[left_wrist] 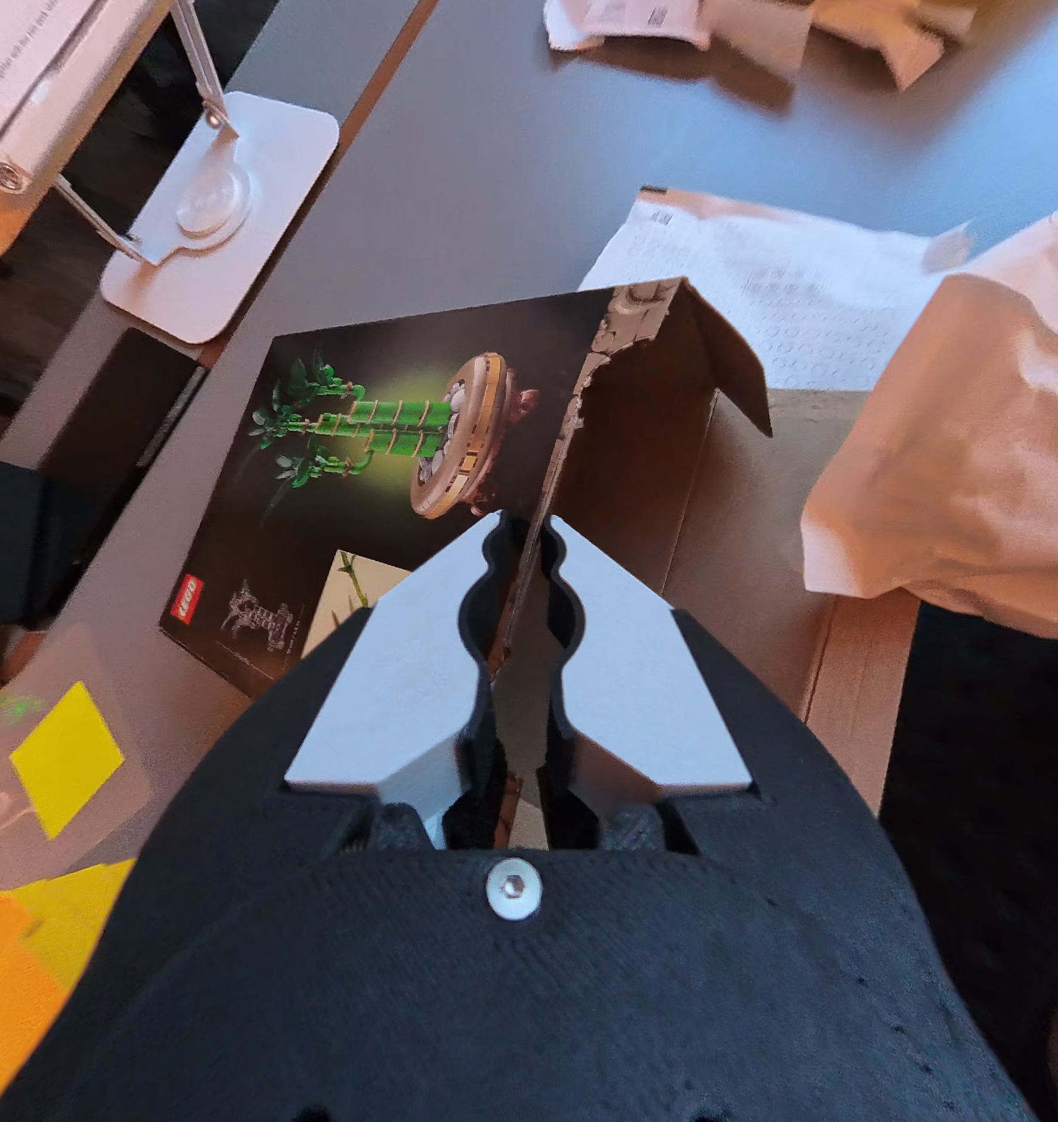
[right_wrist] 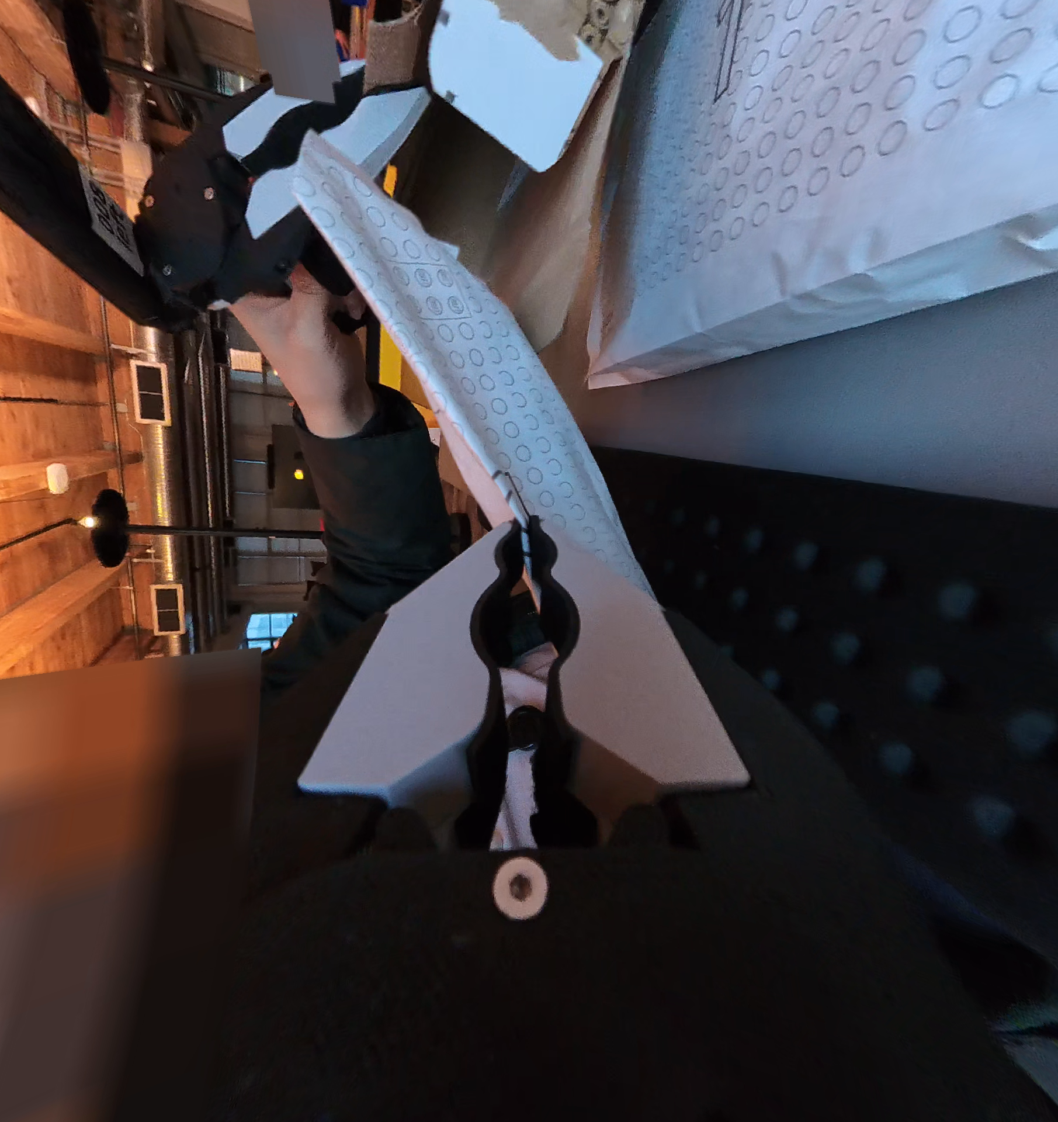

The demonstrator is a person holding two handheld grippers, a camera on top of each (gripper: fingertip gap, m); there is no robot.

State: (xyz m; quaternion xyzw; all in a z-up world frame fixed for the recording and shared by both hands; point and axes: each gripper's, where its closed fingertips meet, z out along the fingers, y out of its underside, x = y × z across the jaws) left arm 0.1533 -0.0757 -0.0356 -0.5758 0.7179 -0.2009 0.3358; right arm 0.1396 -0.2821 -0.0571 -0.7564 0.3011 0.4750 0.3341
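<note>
The left gripper [left_wrist: 525,534] is clamping the torn upper edge of a dark printed cardboard box [left_wrist: 393,486] showing a green bamboo plant in a round pot; the box is lying open on the grey table [left_wrist: 514,182], its brown flap [left_wrist: 714,364] standing up. Beside it a white paper bag patterned with small circles [left_wrist: 775,303] is resting on the table, and a white lamp base [left_wrist: 223,218] is sitting near the far edge. The right gripper [right_wrist: 525,534] is pinching the end of another circle-patterned white paper bag [right_wrist: 484,376], which is stretching through the air toward the other gripper. Yellow sheets [left_wrist: 65,759] are lying at lower left.
</note>
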